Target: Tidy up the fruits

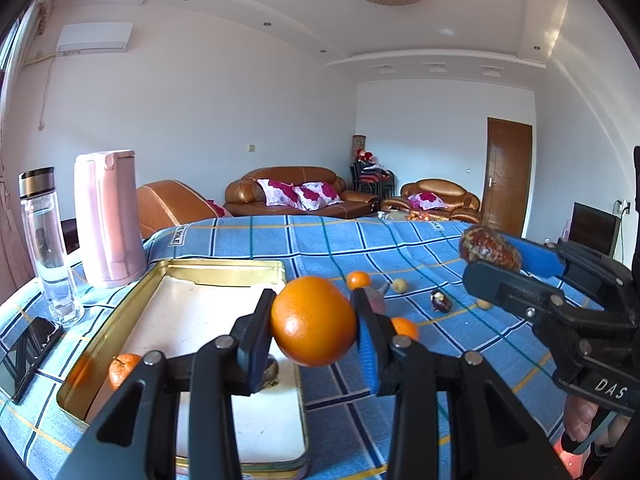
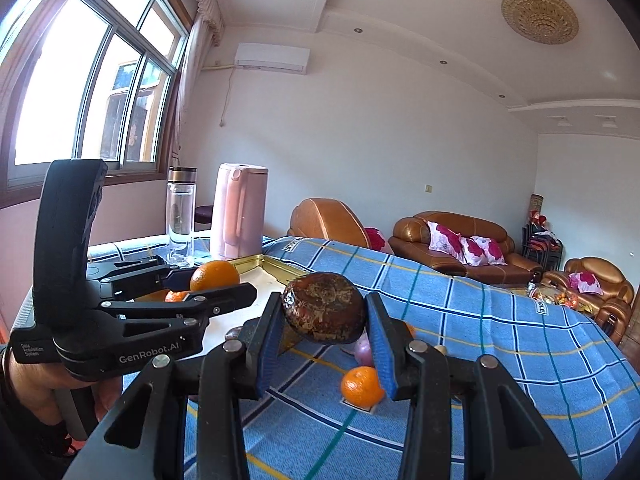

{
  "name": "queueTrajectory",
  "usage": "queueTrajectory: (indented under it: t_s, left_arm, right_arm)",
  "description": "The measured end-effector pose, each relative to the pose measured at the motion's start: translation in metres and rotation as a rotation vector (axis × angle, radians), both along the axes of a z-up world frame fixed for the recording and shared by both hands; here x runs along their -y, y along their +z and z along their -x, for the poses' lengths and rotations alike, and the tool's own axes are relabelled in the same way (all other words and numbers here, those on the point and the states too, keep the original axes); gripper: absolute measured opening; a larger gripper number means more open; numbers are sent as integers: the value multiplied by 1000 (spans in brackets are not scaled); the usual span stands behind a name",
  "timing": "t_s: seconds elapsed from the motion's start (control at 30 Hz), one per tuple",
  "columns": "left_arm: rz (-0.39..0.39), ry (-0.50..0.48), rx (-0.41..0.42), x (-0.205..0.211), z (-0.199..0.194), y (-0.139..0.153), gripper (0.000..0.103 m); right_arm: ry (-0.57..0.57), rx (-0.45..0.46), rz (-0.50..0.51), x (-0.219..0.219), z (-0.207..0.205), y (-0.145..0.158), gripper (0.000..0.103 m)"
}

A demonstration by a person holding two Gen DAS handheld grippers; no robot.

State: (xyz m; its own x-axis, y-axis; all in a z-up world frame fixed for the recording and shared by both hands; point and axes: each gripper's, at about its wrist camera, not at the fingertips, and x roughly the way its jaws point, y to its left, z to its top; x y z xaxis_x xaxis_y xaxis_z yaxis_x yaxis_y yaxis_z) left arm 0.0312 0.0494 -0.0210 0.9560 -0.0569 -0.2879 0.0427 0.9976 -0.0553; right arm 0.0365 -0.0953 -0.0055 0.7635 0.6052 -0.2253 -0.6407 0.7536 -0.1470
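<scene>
Clamped in my left hand-held gripper (image 1: pixel 314 322) is a big orange (image 1: pixel 313 321), raised over the gold tray (image 1: pixel 224 267); my right hand-held gripper (image 2: pixel 324 314) pinches a mottled brown fruit (image 2: pixel 323 307) (small tangerines (image 2: pixel 361 386) lie loose on the blue checked surface (image 2: pixel 500 340)).

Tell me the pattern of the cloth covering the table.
The tablecloth is a blue plaid crossed by white, navy, teal and yellow lines, clearest in the right wrist view.
</scene>
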Motion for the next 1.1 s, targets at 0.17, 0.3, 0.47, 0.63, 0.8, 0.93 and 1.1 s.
queueTrajectory:
  t_s: [0.17,0.3,0.47,0.63,0.8,0.93,1.1]
  left_arm:
    - [4,27,-2,-15,0,-2,39]
    - [12,50,-9,-26,1,-3,39]
    - [23,82,-20,-43,2,-5,39]
    - [24,111,-35,-54,2,-7,39]
    - [23,132,-54,-63,0,-10,39]
    - [21,144,-67,-68,-1,-13,39]
    - [13,168,-90,-73,-3,-15,39]
  right_arm:
    - [33,2,19,-21,-2,2,43]
    - [57,3,31,-36,-2,3,43]
    - [88,-5,42,-51,-4,2,43]
    - [119,-19,53,-66,-7,0,43]
    - [137,-32,61,-78,-11,-3,43]
    - [147,-42,66,-84,-13,-5,43]
    - [159,-50,80,-93,-17,-8,43]
